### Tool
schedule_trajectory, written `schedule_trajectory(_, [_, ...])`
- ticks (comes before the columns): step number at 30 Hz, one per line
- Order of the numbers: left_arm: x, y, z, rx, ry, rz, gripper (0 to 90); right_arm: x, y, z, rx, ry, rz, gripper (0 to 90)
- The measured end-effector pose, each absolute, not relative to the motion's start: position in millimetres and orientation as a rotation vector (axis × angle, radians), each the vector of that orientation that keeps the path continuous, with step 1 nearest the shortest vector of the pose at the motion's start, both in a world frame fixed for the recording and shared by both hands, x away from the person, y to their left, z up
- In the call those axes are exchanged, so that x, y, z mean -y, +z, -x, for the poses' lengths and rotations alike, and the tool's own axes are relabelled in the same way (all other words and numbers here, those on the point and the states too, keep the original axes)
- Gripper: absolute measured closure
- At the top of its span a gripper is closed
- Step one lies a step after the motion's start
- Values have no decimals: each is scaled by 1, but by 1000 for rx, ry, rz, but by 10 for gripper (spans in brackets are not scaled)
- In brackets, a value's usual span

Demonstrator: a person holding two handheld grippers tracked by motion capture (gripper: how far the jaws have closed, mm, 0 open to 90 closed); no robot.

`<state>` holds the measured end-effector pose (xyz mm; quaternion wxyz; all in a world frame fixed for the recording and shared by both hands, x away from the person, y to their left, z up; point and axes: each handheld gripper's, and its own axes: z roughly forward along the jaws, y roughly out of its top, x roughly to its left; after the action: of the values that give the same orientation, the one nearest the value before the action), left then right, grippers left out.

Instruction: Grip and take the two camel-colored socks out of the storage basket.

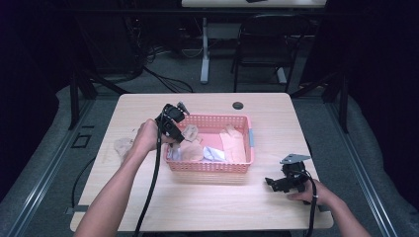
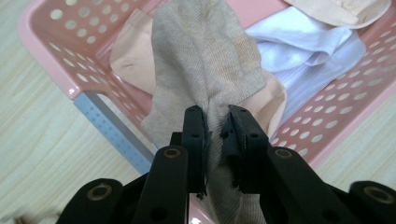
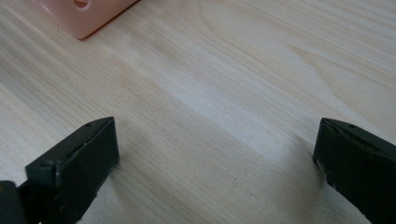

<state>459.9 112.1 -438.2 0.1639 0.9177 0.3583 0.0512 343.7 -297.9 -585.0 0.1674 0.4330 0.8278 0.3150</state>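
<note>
Left hand-held gripper (image 2: 217,123) clamps the beige sock (image 2: 205,70) over the pink basket (image 2: 44,51), frame centre; sock's lower end hidden behind jaws. Right hand-held gripper (image 3: 215,154) gapes empty over the counter (image 3: 233,70), basket cut off.
</note>
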Motion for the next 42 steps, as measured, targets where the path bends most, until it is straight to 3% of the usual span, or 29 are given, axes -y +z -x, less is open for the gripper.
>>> schedule_trajectory(17, [-128, -401, -457, -1005, 202, -2565, 773, 297, -586, -343, -2346, 912, -1237, 0])
schedule_trajectory(42, [-205, -372, -447, -1150, 266, -2445, 776, 297, -586, -343, -2348, 910, -1235, 0])
